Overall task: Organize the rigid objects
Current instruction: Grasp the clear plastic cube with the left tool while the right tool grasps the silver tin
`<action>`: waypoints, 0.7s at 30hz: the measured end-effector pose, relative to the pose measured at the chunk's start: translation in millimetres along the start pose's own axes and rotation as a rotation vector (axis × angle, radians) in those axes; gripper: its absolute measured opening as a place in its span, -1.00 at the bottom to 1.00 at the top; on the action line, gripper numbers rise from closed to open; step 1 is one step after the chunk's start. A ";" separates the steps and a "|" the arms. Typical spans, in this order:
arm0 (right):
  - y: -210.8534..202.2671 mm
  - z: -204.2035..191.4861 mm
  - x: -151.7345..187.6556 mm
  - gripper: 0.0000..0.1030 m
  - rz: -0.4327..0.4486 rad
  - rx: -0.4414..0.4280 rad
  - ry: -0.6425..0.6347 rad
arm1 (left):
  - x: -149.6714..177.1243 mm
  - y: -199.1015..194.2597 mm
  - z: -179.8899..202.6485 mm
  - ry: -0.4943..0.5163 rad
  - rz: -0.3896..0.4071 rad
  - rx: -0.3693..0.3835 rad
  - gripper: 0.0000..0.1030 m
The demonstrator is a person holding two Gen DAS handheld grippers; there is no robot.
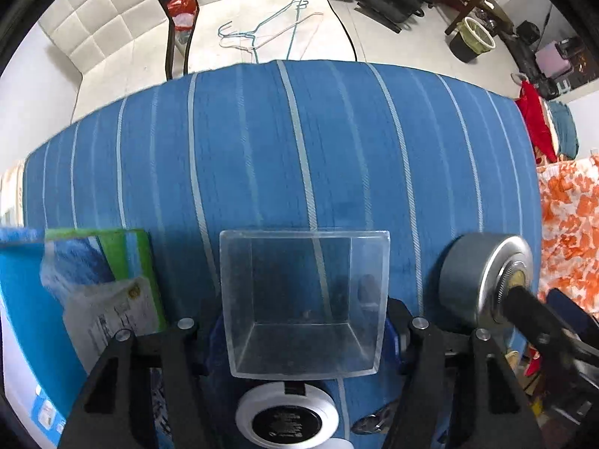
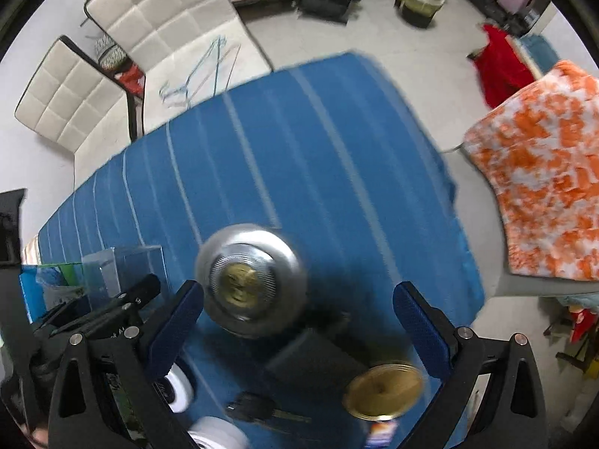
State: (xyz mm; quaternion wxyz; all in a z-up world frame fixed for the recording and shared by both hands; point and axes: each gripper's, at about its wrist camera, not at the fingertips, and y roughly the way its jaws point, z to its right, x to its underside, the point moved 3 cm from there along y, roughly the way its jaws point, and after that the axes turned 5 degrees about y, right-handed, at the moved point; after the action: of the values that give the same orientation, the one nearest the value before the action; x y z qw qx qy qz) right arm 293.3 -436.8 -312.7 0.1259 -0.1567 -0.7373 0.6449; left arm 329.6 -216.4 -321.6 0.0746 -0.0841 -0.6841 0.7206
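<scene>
My left gripper (image 1: 305,331) is shut on a clear plastic box (image 1: 304,299) and holds it over the blue striped tablecloth (image 1: 262,149). A silver round tin (image 1: 483,280) stands to its right; it also shows in the right wrist view (image 2: 251,280). My right gripper (image 2: 299,321) is open above the cloth, with the tin just ahead of its left finger. A gold-lidded can (image 2: 382,389), a dark box (image 2: 314,363), a key (image 2: 262,411) and a white round case (image 1: 286,417) lie close by.
A green and blue packet (image 1: 105,280) lies at the left of the table. White chairs (image 2: 131,37) with wire hangers (image 1: 269,30) stand behind it. An orange patterned cloth (image 2: 543,179) hangs at the right. Floor clutter and a bin (image 1: 473,37) lie beyond.
</scene>
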 end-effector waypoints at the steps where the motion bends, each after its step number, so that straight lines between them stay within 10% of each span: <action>1: 8.6 -2.3 -1.8 0.97 -0.031 -0.025 0.011 | 0.5 0.8 -1.0 0.001 -0.001 -0.002 0.21; 18: 57.0 -17.9 -18.9 0.72 -0.133 0.097 0.035 | -14.5 19.1 4.2 0.032 -0.018 -0.054 0.22; 21: 55.3 -25.6 -19.3 0.43 -0.116 0.126 0.005 | -12.1 17.6 6.2 0.040 -0.009 -0.056 0.20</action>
State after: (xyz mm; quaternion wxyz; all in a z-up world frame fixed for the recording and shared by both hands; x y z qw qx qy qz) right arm 324.7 -414.4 -363.7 0.1745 -0.1069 -0.7030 0.6811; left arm 340.2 -226.1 -338.6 0.0891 -0.0978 -0.7028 0.6990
